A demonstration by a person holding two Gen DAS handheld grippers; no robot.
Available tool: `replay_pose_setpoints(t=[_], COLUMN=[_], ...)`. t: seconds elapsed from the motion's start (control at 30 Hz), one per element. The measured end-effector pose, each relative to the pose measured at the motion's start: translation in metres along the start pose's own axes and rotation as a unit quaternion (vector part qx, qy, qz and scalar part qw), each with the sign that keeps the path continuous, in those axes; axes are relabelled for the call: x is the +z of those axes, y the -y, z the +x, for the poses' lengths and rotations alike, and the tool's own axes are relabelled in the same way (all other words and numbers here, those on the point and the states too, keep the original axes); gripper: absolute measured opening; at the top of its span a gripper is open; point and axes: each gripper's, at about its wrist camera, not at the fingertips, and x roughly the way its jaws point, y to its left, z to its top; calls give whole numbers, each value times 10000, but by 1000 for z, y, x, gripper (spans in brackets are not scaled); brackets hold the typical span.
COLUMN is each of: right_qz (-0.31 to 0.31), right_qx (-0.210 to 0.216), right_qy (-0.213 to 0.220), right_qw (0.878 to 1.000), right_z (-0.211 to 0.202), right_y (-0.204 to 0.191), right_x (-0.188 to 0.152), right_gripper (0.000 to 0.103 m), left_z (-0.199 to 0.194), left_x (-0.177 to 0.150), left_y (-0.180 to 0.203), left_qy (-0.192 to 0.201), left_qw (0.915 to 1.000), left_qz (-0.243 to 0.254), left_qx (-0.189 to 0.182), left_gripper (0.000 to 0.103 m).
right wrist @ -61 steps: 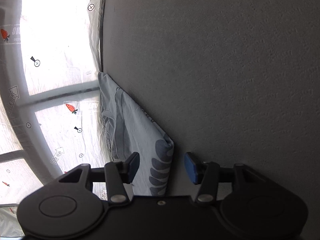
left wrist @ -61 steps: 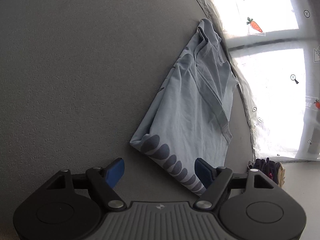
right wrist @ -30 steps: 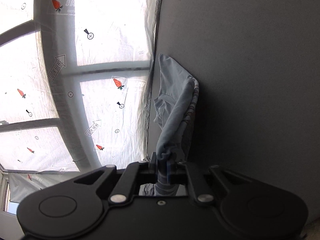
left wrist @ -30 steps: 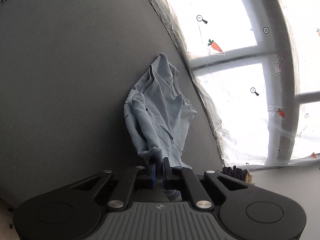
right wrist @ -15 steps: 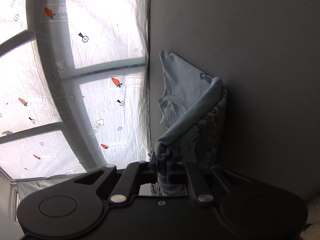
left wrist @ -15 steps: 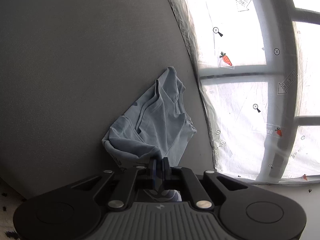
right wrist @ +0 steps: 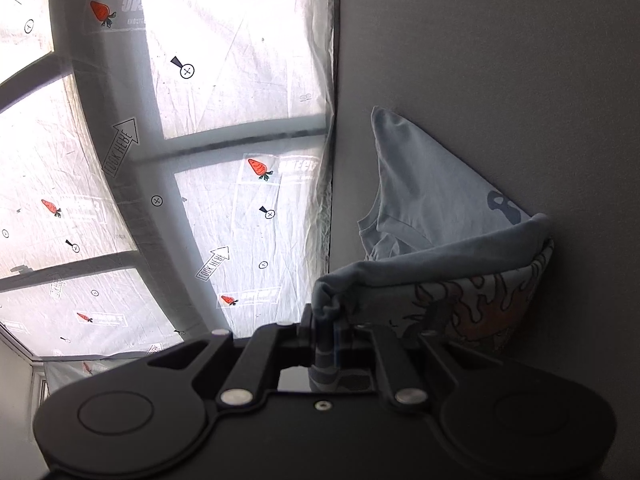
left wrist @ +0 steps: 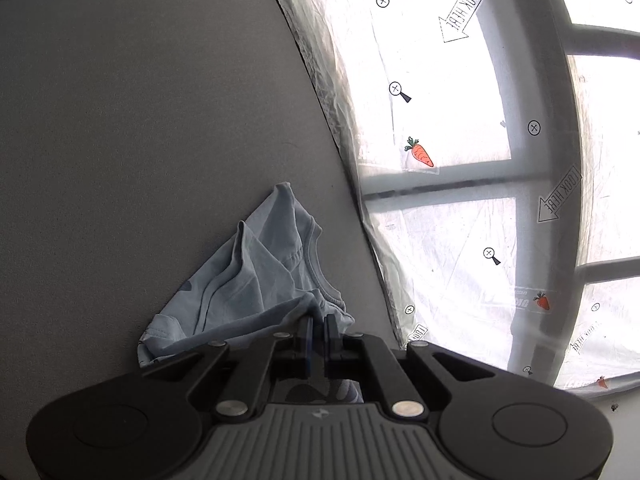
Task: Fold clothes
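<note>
A light blue T-shirt (left wrist: 256, 280) lies partly folded on a grey surface (left wrist: 140, 140), its far tip toward the window. My left gripper (left wrist: 317, 326) is shut on one corner of its near hem. My right gripper (right wrist: 326, 326) is shut on the other hem corner of the same shirt (right wrist: 424, 200), lifted and carried over the rest of the cloth. A flame print (right wrist: 492, 300) shows on the raised underside in the right wrist view. The pinched cloth hides the fingertips.
The grey surface ends at an edge (left wrist: 340, 152) beside a window covered with white plastic film (left wrist: 460, 220) printed with carrots and arrows. The same film (right wrist: 200, 160) fills the left of the right wrist view.
Both grippers shut on the near hem corners, lifted them and carried them forward over the shirt. The shirt is now doubled over and shorter, its printed underside turned up.
</note>
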Motion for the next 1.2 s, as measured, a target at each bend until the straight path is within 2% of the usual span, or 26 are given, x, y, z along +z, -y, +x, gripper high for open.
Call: replay_pose_setpoints(t=[0.23, 0.37, 0.47, 0.5, 0.53, 0.6, 0.67, 0.73, 0.77, 0.83, 0.9, 0.97, 1.1, 1.2], right_qz=[175, 590, 900, 1004, 1222, 1439, 1209, 584, 210, -599, -1159, -1870, -2892, -3554], right_qx=[12, -98, -181, -208, -179, -74, -141, -471, -674, -1250, -1695, -2183, -2848, -3277], right_qy=[17, 92, 147, 166, 256, 428, 537, 519, 492, 325, 227, 153, 107, 57], right_qw=[9998, 9982, 9957, 9946, 9920, 9886, 9911, 9958, 9963, 9898, 9784, 9577, 9139, 8754], right_z=[55, 93, 123, 132, 139, 146, 147, 146, 146, 148, 149, 150, 152, 153], right_y=[-6, 7, 16, 19, 27, 34, 29, 15, 7, -9, -19, -29, -39, -40], right_x=[58, 96, 125, 134, 142, 154, 162, 165, 165, 160, 150, 133, 101, 81], right_gripper=[8, 9, 16, 22, 22, 24, 28, 33, 33, 35, 36, 38, 41, 44], left_z=[83, 141, 175, 180, 184, 188, 186, 186, 188, 193, 191, 189, 178, 168], left_x=[40, 64, 81, 86, 90, 98, 99, 92, 84, 63, 43, 24, -8, -20], left_y=[38, 48, 45, 45, 45, 48, 59, 73, 80, 89, 88, 85, 79, 70], left_qy=[79, 67, 151, 201, 252, 346, 381, 352, 293, 119, -32, -157, -262, -314], left_qw=[10000, 9996, 9982, 9979, 9976, 9964, 9907, 9754, 9617, 9260, 9034, 8830, 8520, 8459], left_qz=[46, 128, 265, 318, 373, 591, 1134, 1931, 2416, 3319, 3735, 4062, 4502, 4524], left_qx=[-2, 237, 511, 527, 516, 495, 655, 1000, 1258, 1793, 2105, 2346, 2660, 2807], left_gripper=[4, 4, 1, 2, 2, 9, 29, 39, 40, 43, 46, 51, 61, 66])
